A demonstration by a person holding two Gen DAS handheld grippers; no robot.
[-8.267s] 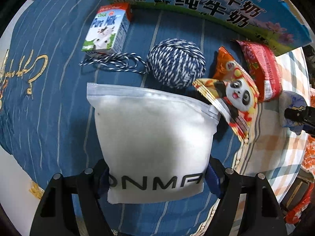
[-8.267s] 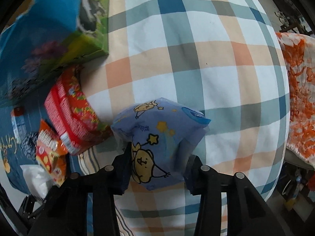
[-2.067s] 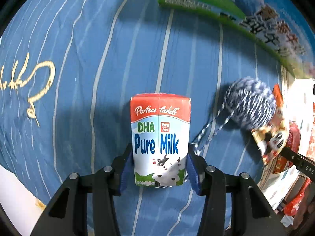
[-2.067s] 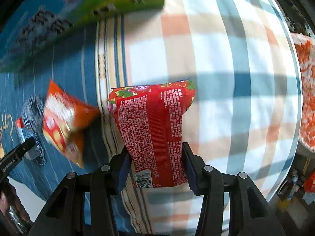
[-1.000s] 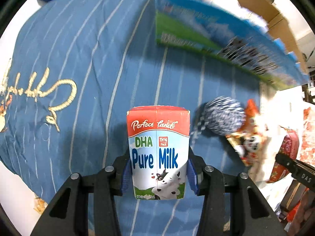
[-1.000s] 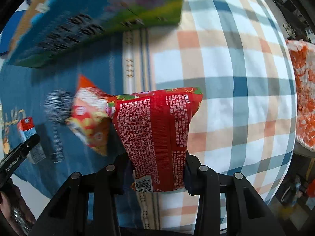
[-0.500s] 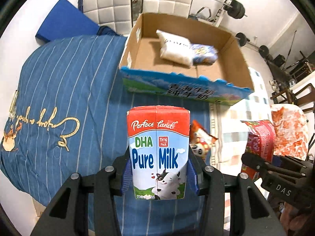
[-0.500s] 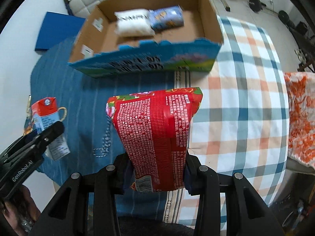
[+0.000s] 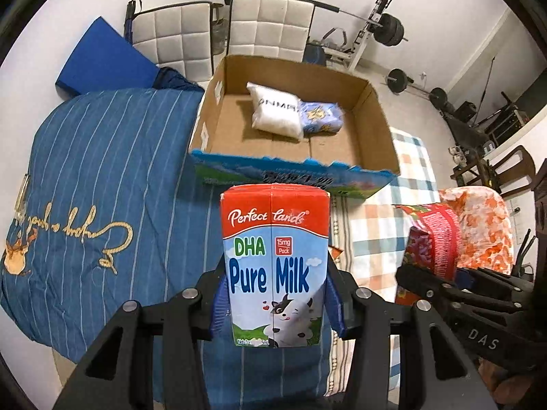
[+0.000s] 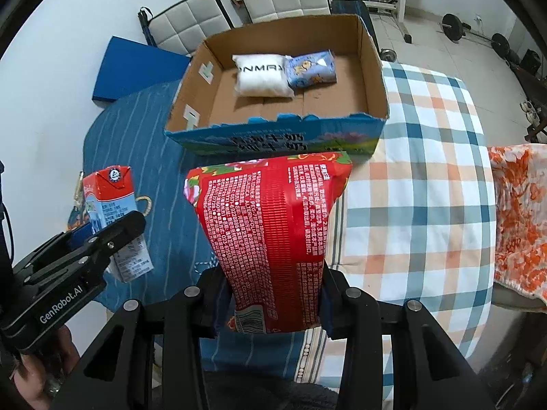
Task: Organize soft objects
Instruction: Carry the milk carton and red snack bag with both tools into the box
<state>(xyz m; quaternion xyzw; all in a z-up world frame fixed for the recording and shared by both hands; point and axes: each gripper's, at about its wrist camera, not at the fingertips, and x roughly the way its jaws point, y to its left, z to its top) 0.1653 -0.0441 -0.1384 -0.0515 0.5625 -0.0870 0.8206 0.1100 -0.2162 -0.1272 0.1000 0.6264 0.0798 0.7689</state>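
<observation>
Left gripper (image 9: 275, 302) jaws clamped on an upright milk carton (image 9: 275, 263), held in the air above a blue striped quilt (image 9: 102, 177). Right gripper (image 10: 273, 302) jaws clamped on the lower end of a red snack packet (image 10: 273, 225), raised over the seam between the quilt and a checked blanket (image 10: 420, 205). Beyond both, an open cardboard box (image 10: 273, 136) holding a white pouch (image 10: 261, 75) and, touching it, a pale blue cartoon-print packet (image 10: 309, 68). Behind the box, two white padded chairs (image 9: 222, 30).

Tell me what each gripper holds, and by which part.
The left gripper clamps the milk carton by its lower sides. The right gripper clamps the red snack bag by its lower end.
</observation>
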